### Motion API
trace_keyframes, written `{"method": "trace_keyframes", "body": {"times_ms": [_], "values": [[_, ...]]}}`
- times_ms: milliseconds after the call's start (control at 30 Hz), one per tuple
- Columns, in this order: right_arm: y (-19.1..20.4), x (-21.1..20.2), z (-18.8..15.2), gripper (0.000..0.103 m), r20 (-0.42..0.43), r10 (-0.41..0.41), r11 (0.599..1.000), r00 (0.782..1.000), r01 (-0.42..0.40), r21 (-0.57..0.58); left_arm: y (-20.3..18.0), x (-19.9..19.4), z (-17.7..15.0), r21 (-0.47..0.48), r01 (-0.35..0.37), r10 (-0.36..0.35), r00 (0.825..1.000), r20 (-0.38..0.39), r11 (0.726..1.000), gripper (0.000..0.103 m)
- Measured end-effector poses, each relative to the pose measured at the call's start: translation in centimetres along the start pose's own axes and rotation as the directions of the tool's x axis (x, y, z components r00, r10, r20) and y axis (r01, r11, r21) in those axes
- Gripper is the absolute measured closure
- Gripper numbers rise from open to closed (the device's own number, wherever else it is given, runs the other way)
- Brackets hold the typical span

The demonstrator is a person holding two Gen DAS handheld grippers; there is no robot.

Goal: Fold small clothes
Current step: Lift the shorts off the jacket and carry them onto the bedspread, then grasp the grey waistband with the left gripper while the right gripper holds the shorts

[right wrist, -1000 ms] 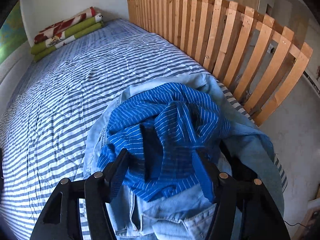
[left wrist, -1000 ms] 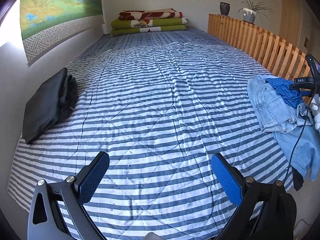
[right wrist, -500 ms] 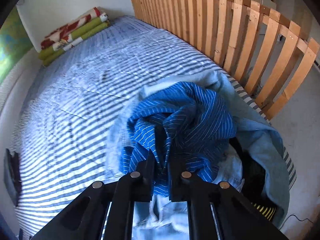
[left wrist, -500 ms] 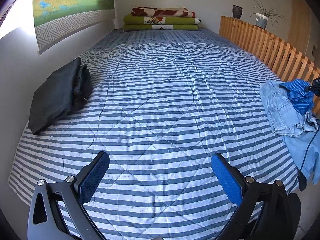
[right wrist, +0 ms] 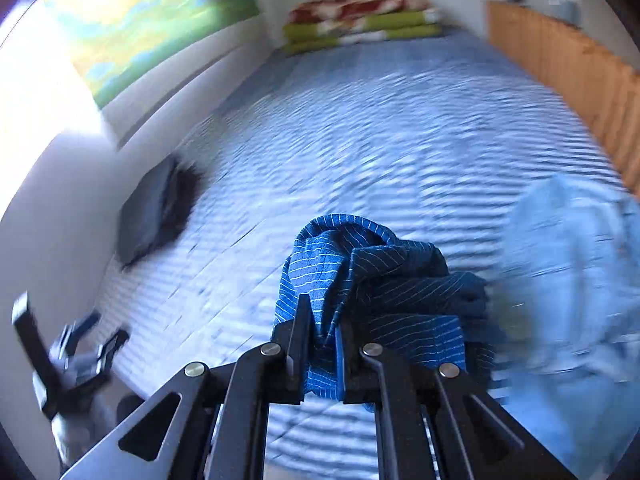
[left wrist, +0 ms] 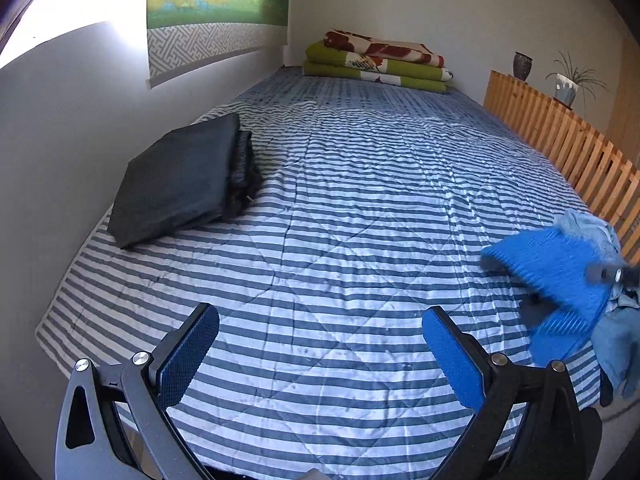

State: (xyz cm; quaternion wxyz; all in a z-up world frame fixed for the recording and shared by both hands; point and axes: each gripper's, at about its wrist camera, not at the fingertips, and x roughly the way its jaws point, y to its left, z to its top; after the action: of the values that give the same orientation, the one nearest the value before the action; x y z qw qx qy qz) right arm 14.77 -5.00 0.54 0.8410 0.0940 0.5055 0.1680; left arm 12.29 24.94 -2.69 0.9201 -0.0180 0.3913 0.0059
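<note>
A bright blue pinstriped garment [right wrist: 372, 272] hangs bunched from my right gripper [right wrist: 322, 336], which is shut on its cloth above the striped bed. In the left wrist view the same blue garment [left wrist: 552, 276] appears blurred at the right, lifted off a pile of light blue denim clothes [left wrist: 612, 340]. That denim pile [right wrist: 572, 280] lies to the right of the held garment. My left gripper [left wrist: 316, 356] stands open over the near edge of the bed with nothing between its fingers.
The blue-and-white striped quilt [left wrist: 360, 208] covers the bed. A folded black garment [left wrist: 184, 184] lies at the left by the wall. Folded green and red blankets [left wrist: 380, 62] sit at the far end. A wooden slat rail [left wrist: 560, 148] runs along the right side.
My right gripper closed on the blue striped garment, lifted it off the denim pile and swung it left over the bed. The left gripper's view turned, staying open.
</note>
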Motion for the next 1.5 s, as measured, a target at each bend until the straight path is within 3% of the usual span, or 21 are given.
{"method": "trace_keyframes", "body": {"times_ms": [33, 67, 200, 367, 433, 533, 733, 767, 800, 833, 867, 933, 1000, 1033, 1100, 1233, 1367, 1400, 1433, 1500], "values": [[1.1, 1.9, -1.3, 0.063, -0.077, 0.039, 0.999, 0.996, -0.041, -0.025, 0.4, 0.0, 0.0, -0.005, -0.002, 0.002, 1.000, -0.002, 1.000, 0.001], [1.5, 2.8, -2.4, 0.052, -0.106, 0.049, 0.998, 0.993, -0.052, -0.026, 0.8, 0.0, -0.1, -0.005, -0.005, 0.005, 1.000, -0.007, 1.000, 0.001], [-0.6, 3.9, -5.2, 0.052, -0.105, 0.016, 0.999, 0.994, -0.010, 0.053, 0.8, 0.8, -0.4, 0.025, 0.009, -0.008, 1.000, -0.027, 1.000, 0.001], [-5.7, 3.9, -5.7, 0.052, -0.081, -0.188, 0.969, 0.979, 0.198, 0.145, -2.3, 3.9, -0.3, 0.060, 0.097, -0.091, 0.991, -0.103, 0.993, 0.001], [-8.6, 3.7, -5.4, 0.052, -0.080, -0.179, 0.957, 0.981, 0.192, 0.219, -4.6, 5.6, -0.2, 0.108, 0.113, -0.098, 0.987, -0.129, 0.988, 0.001], [-11.0, 4.1, -4.9, 0.052, -0.074, -0.100, 0.941, 0.992, 0.118, 0.317, -8.1, 7.8, -0.2, 0.161, 0.159, -0.130, 0.975, -0.178, 0.974, 0.001], [-11.5, 6.4, -2.5, 0.052, -0.078, -0.114, 0.936, 0.990, 0.133, 0.326, -13.0, 12.2, -1.1, 0.210, 0.219, -0.158, 0.949, -0.274, 0.953, 0.004], [-11.3, 7.0, -2.2, 0.058, -0.088, -0.126, 0.938, 0.988, 0.148, 0.312, -13.4, 12.9, -1.2, 0.212, 0.220, -0.154, 0.944, -0.291, 0.952, 0.007], [-10.9, 7.4, -1.9, 0.067, -0.099, -0.144, 0.940, 0.985, 0.168, 0.297, -13.6, 13.6, -1.5, 0.217, 0.213, -0.141, 0.941, -0.307, 0.953, 0.015], [-10.6, 7.9, -1.7, 0.088, -0.117, -0.163, 0.941, 0.980, 0.190, 0.279, -13.8, 14.1, -1.7, 0.221, 0.208, -0.131, 0.939, -0.318, 0.953, 0.026], [-10.3, 8.1, -1.6, 0.092, -0.122, -0.160, 0.945, 0.980, 0.188, 0.269, -13.8, 14.6, -1.9, 0.218, 0.208, -0.128, 0.935, -0.330, 0.953, 0.033], [-9.6, 7.0, -1.5, 0.094, -0.091, -0.165, 0.953, 0.982, 0.183, 0.243, -13.2, 15.2, -2.1, 0.167, 0.241, -0.170, 0.919, -0.357, 0.956, 0.066], [-8.9, 5.0, -1.4, 0.095, -0.041, -0.178, 0.960, 0.983, 0.182, 0.214, -12.0, 15.3, -2.4, 0.108, 0.278, -0.223, 0.905, -0.362, 0.955, 0.085], [-8.6, 4.0, -1.2, 0.095, -0.015, -0.167, 0.964, 0.986, 0.167, 0.208, -11.4, 15.0, -2.4, 0.095, 0.282, -0.233, 0.907, -0.351, 0.955, 0.094], [-8.3, 1.8, -1.2, 0.095, 0.029, -0.167, 0.968, 0.986, 0.158, 0.196, -10.2, 13.7, -2.3, 0.086, 0.278, -0.239, 0.919, -0.314, 0.957, 0.100], [-8.2, -1.4, -2.5, 0.095, 0.056, -0.161, 0.975, 0.985, 0.150, 0.164, -7.8, 10.5, -2.3, 0.061, 0.316, -0.291, 0.920, -0.262, 0.947, 0.100], [-8.4, -1.1, -6.4, 0.095, -0.039, -0.240, 0.965, 0.970, 0.243, 0.100, -7.2, 9.0, -1.8, 0.118, 0.311, -0.273, 0.926, -0.261, 0.943, 0.096], [-8.5, -0.5, -7.3, 0.095, -0.070, -0.281, 0.955, 0.957, 0.286, 0.077, -7.3, 9.1, -1.7, 0.130, 0.311, -0.269, 0.925, -0.269, 0.941, 0.084], [-8.7, 0.1, -8.4, 0.095, -0.099, -0.329, 0.941, 0.939, 0.335, 0.057, -7.5, 9.4, -1.6, 0.133, 0.316, -0.270, 0.921, -0.282, 0.939, 0.062], [-9.6, 0.8, -10.0, 0.092, -0.147, -0.366, 0.925, 0.919, 0.376, 0.045, -7.7, 10.3, -1.5, 0.109, 0.313, -0.269, 0.916, -0.299, 0.944, 0.032]]}}
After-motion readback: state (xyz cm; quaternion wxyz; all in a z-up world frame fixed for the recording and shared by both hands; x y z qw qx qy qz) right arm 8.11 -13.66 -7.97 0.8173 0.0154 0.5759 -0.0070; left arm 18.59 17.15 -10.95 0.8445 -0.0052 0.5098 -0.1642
